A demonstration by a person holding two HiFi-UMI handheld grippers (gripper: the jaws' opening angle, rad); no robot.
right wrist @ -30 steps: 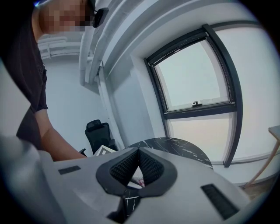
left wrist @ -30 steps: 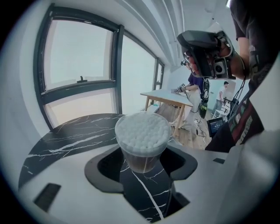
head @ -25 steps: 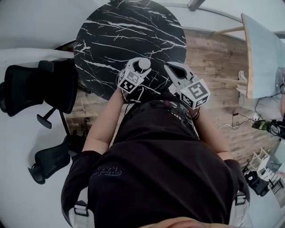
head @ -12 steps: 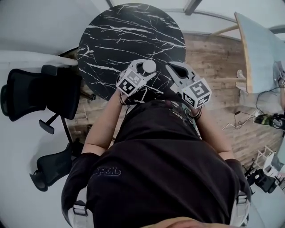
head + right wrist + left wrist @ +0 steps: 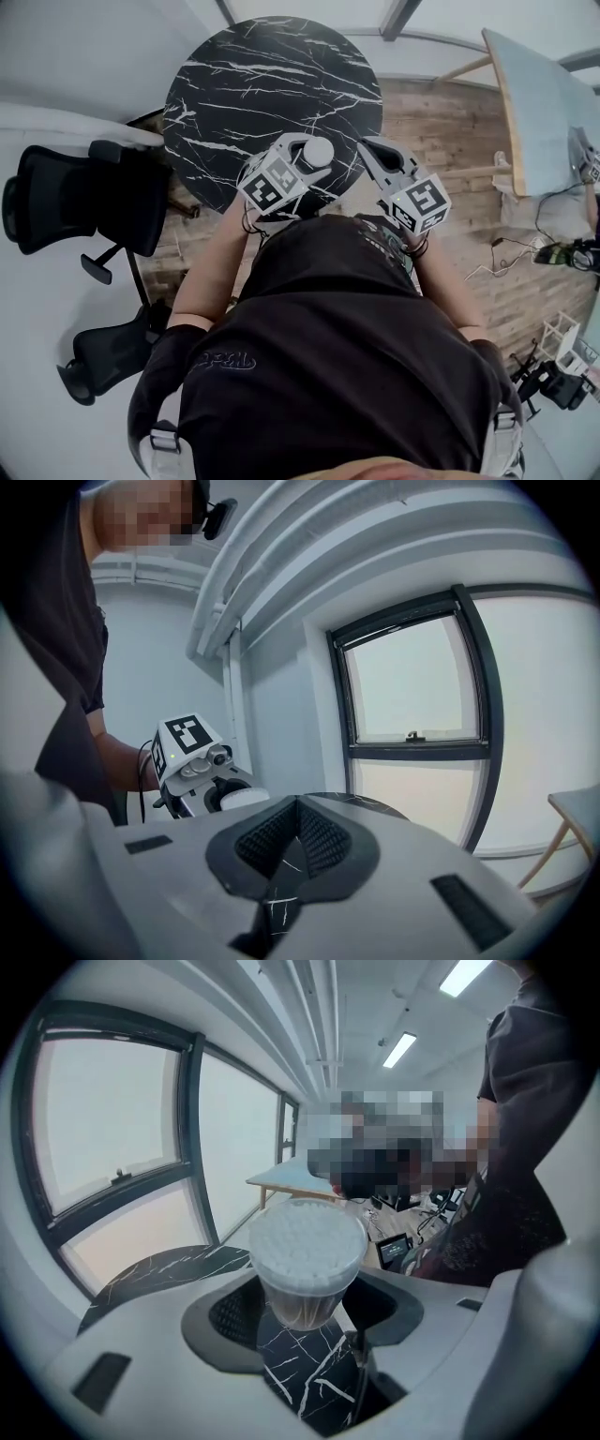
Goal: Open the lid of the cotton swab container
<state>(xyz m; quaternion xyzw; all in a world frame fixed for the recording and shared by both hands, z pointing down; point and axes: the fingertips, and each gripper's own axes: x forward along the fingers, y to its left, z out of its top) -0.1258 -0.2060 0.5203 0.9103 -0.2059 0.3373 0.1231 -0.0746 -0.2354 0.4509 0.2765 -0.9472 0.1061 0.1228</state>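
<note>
A clear round cotton swab container with a transparent lid, packed with white swabs, stands upright between the jaws of my left gripper, and both dark pads press on its lower wall. In the head view that left gripper holds the container in the air over the near edge of the black marble table. My right gripper hovers just to its right, apart from it. Its jaws are shut with nothing between them. From the right gripper view the left gripper and the container's lid show at the left.
Black office chairs stand left of the table on the pale floor. A light wooden table and cables lie to the right over wood flooring. Large windows line the wall beyond the marble table.
My left gripper has risen with the container and shifted slightly right in the head view. The right gripper has drifted a little right and up, still shut.
</note>
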